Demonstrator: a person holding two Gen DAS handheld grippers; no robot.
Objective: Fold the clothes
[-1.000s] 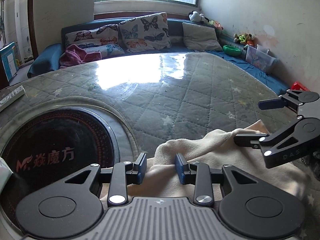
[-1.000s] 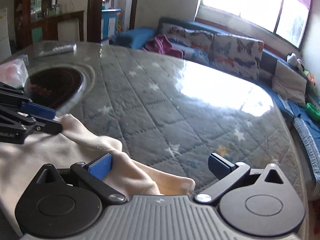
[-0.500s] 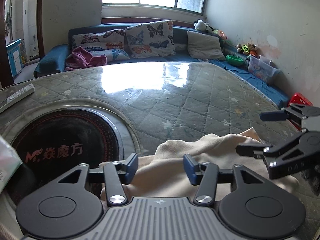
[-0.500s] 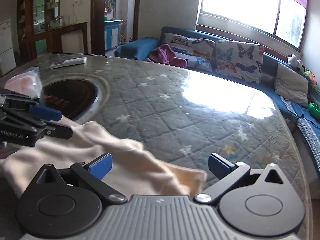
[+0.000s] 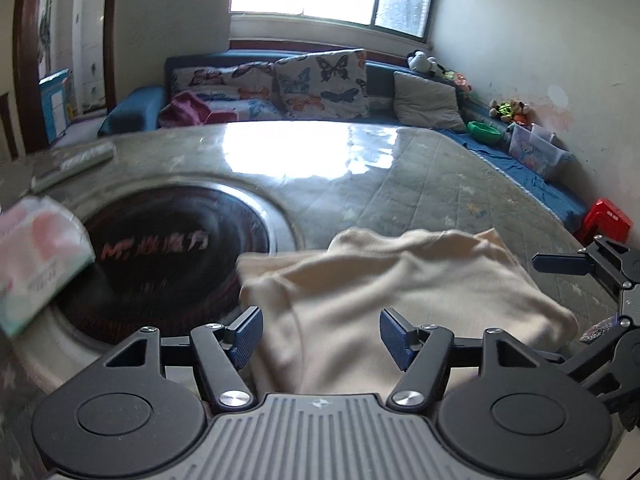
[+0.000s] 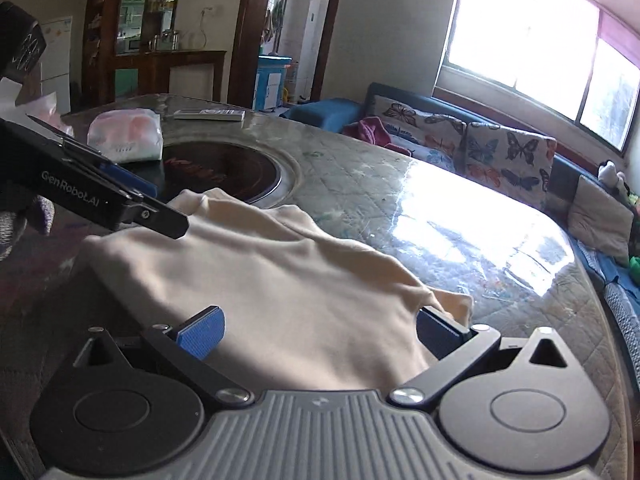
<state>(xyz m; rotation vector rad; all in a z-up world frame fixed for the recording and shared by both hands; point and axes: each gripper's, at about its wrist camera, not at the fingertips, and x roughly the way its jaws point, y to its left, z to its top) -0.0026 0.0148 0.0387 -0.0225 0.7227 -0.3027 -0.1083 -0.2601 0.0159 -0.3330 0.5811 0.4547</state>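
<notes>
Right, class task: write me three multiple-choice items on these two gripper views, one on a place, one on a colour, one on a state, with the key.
1. Where does the tissue pack sit?
A. by the black round inset
B. on the sofa
C. on the garment

2. What colour is the garment?
A. red
B. cream
C. green

3. How do the left gripper and right gripper stand?
A. both open
B. both shut
C. one shut

Key: A, it rests at the rim of the inset; B, the cloth is pale cream; A, gaps show between both finger pairs.
</notes>
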